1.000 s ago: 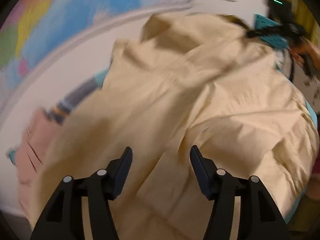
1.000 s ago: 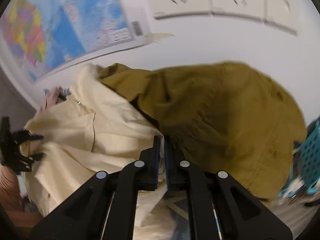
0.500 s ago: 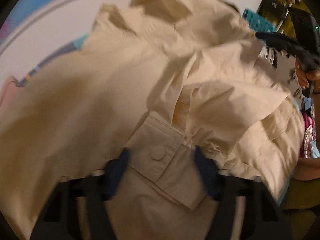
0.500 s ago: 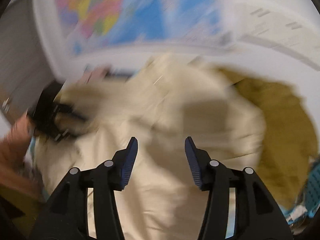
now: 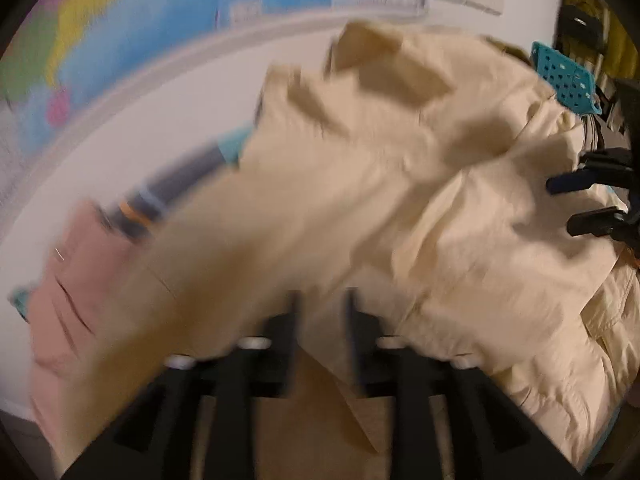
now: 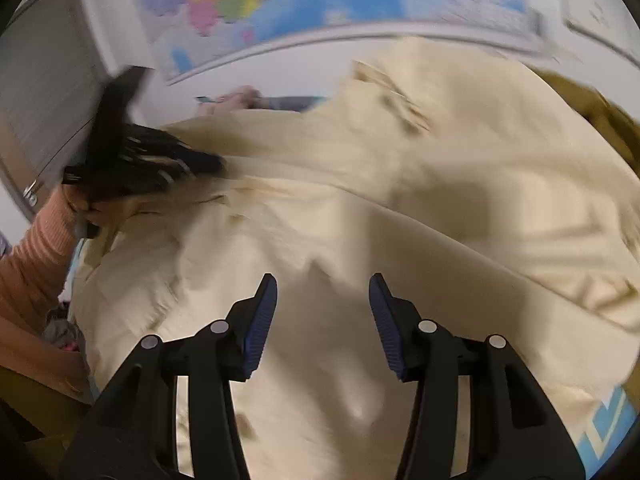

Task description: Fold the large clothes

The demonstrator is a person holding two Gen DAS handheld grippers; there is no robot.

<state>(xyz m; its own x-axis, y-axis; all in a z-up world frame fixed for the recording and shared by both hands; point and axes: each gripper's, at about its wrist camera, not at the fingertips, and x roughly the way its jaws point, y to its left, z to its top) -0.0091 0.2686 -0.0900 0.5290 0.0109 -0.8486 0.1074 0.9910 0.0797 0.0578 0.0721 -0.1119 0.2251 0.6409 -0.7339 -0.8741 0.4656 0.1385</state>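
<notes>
while the left wrist view is smeared with blur, i can make out my left gripper point(image 5: 320, 320) low in the frame with its jaws closing, a fold of the cream jacket point(image 5: 400, 200) running between them; whether the pads already press on it i cannot tell. the jacket sprawls in a rumpled heap across most of the view, over a white surface below the wall map point(image 5: 160, 32). a pink garment point(image 5: 72, 300) lies just beside it on the left, and a teal basket point(image 5: 564, 76) sits past it at the upper right. my right gripper point(image 5: 580, 204) shows at the right edge, hanging over the cloth.

from the right wrist view, the right gripper point(image 6: 322, 320) has its fingers spread with nothing between them, poised above a smooth stretch of the same jacket. an olive garment point(image 6: 600, 120) peeks from under it at the right edge. the left gripper shows as a dark blur at the left, carried by a hand in a striped sleeve point(image 6: 36, 248).

i judge the cloth soft, light and limp: it should sag and slide wherever it is unsupported. i would take hold at a seam, cuff or hem, where layers are thick.
</notes>
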